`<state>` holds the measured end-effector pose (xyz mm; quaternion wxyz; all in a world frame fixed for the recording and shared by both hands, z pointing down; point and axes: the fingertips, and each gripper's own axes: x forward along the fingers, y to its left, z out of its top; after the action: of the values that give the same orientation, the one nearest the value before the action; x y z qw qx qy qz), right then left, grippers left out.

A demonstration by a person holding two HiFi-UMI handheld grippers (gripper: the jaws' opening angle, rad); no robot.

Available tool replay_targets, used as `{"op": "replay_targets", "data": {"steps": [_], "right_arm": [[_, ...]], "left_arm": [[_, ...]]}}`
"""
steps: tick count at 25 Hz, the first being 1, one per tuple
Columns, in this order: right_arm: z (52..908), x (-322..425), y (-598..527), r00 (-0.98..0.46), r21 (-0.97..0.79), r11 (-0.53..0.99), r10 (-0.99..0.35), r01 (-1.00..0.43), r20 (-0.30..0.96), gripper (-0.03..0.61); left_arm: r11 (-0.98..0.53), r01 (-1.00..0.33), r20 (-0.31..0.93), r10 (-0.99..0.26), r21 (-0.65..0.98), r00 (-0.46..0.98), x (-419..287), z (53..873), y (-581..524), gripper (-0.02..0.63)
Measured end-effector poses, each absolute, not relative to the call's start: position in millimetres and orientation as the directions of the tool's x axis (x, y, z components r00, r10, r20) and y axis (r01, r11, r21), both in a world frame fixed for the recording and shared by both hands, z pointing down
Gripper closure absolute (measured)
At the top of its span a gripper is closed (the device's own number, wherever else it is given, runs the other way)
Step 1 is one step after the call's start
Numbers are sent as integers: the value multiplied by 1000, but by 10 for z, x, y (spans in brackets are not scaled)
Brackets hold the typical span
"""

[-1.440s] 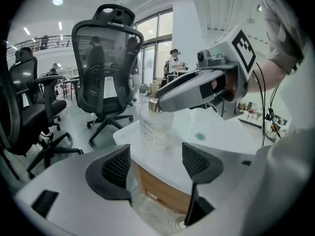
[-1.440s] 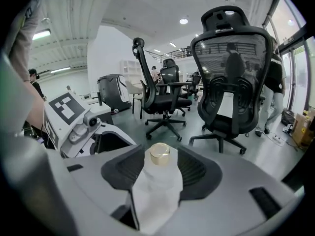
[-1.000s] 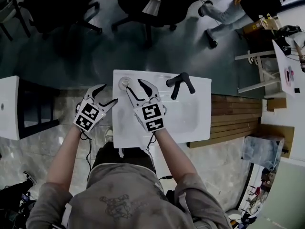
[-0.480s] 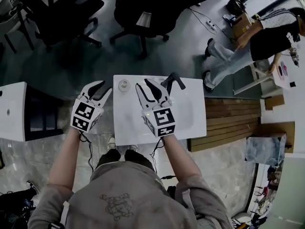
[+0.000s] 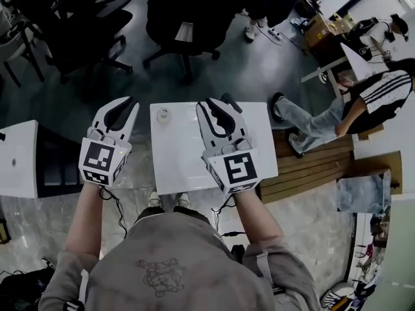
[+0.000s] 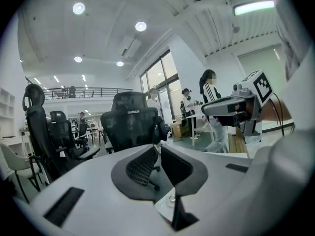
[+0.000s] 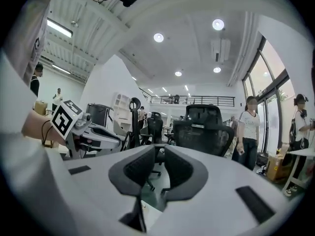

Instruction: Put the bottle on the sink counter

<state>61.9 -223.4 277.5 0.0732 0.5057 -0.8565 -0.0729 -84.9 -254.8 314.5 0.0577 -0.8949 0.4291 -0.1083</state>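
Observation:
The bottle (image 5: 163,115), small and clear and seen from above, stands on the far left corner of the white sink counter (image 5: 175,161). My left gripper (image 5: 123,102) hovers left of the counter, beside the bottle and apart from it. My right gripper (image 5: 214,102) hangs over the counter's far middle and hides most of the black faucet (image 5: 231,102). Both sets of jaws are closing, nearly together, with nothing between them. In the left gripper view the left gripper (image 6: 158,149) points at office chairs. In the right gripper view the right gripper (image 7: 161,150) does too.
Black office chairs (image 5: 188,18) stand beyond the counter. People (image 5: 369,102) are at the right by a white table. Wooden planks (image 5: 311,167) lie right of the counter. A white cabinet (image 5: 16,161) with a dark shelf stands at the left.
Both grippers' jaws went from wide open to nearly together. Both grippers rose and spread apart, the right one moving away from the bottle. The bottle stayed on the counter.

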Motion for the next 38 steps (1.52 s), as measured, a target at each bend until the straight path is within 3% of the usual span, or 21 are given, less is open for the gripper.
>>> {"op": "replay_targets", "data": {"steps": [13,21,38], "right_arm": [[2087,785,-1588,-506,157,491,-859,-857,-80,526],[2161,708,-1357,-523,92,516,-846,-852,-102,528],[2639,763,-1222,-506,131,504,-863,-854,21,537]], "left_arm": [[-549,-795,-49,-814,-260,578,-826,2219,-1996,581],[-565,-778,-13,-807,-275,590,-769,2438,-1784,581],[-584,-775,93,-809,-241,580,-818,2949,-1597,584]]}}
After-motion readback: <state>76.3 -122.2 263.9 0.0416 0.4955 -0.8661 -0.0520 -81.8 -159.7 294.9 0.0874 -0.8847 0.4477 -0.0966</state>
